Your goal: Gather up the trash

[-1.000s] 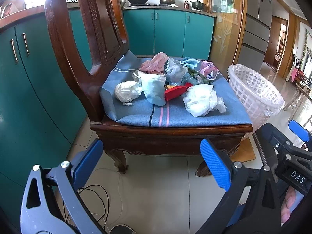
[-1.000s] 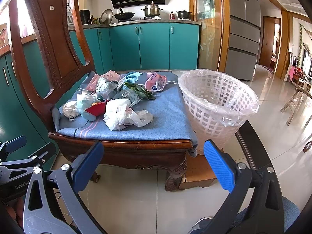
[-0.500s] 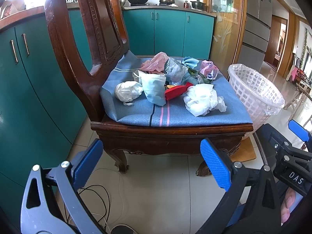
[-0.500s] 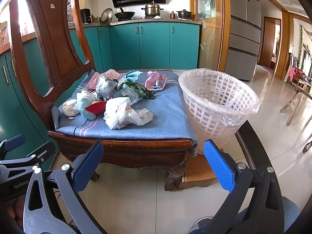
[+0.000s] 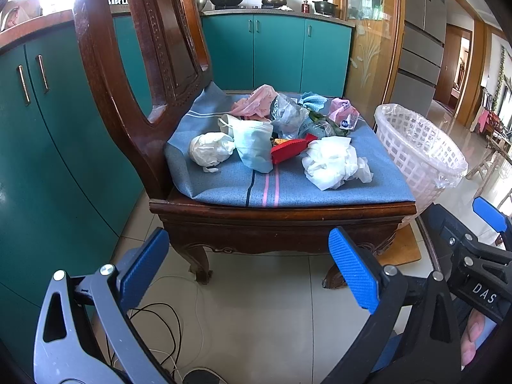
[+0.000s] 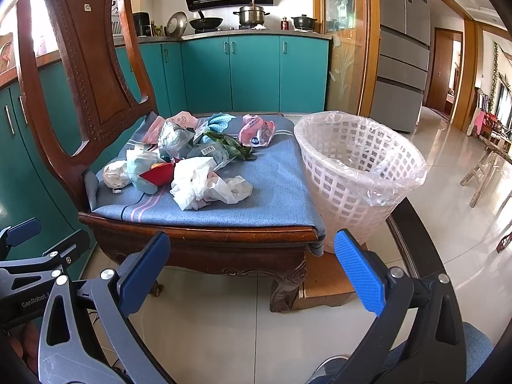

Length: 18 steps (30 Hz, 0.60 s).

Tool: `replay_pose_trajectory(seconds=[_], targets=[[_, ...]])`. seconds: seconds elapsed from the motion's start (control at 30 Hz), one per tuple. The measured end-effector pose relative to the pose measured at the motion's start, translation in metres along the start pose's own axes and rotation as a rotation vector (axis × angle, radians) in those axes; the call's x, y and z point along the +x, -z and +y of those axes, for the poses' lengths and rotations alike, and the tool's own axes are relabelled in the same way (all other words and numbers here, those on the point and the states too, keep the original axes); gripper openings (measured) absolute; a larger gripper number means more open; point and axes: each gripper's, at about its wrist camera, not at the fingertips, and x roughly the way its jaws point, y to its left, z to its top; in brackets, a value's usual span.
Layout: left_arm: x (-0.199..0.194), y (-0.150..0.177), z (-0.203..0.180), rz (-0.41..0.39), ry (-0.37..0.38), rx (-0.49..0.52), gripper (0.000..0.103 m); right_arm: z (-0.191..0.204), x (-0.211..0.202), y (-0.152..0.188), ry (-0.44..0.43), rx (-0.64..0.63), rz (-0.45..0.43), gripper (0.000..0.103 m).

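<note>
A heap of trash lies on the blue cushion (image 5: 230, 188) of a wooden chair (image 5: 281, 220): crumpled white tissue (image 5: 332, 163) (image 6: 198, 182), a white wad (image 5: 209, 152), a pale blue face mask (image 5: 252, 148), a red wrapper (image 5: 289, 152) (image 6: 158, 172), a pink packet (image 6: 256, 132) and clear plastic (image 5: 288, 116). A white lattice basket (image 6: 358, 169) (image 5: 416, 156) with a plastic liner stands right of the chair. My left gripper (image 5: 249, 268) and my right gripper (image 6: 251, 270) both hang open and hold nothing, low in front of the seat's front edge.
Teal cabinets (image 5: 48, 147) run along the left and back. Cables (image 5: 153, 326) trail on the tiled floor under the left gripper. A flat cardboard piece (image 6: 326, 283) lies under the basket. A grey fridge (image 6: 403, 51) and a doorway are at the right.
</note>
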Motion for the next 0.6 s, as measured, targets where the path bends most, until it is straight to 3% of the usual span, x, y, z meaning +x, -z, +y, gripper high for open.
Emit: replay_pose_trajectory(seconds=[0.6], targets=[[-0.0001,-0.0001,0.0005,0.005,0.000,0.004,0.100,0.0003,0.0013,0.0012,-0.001,-0.004,0.005,0.100]])
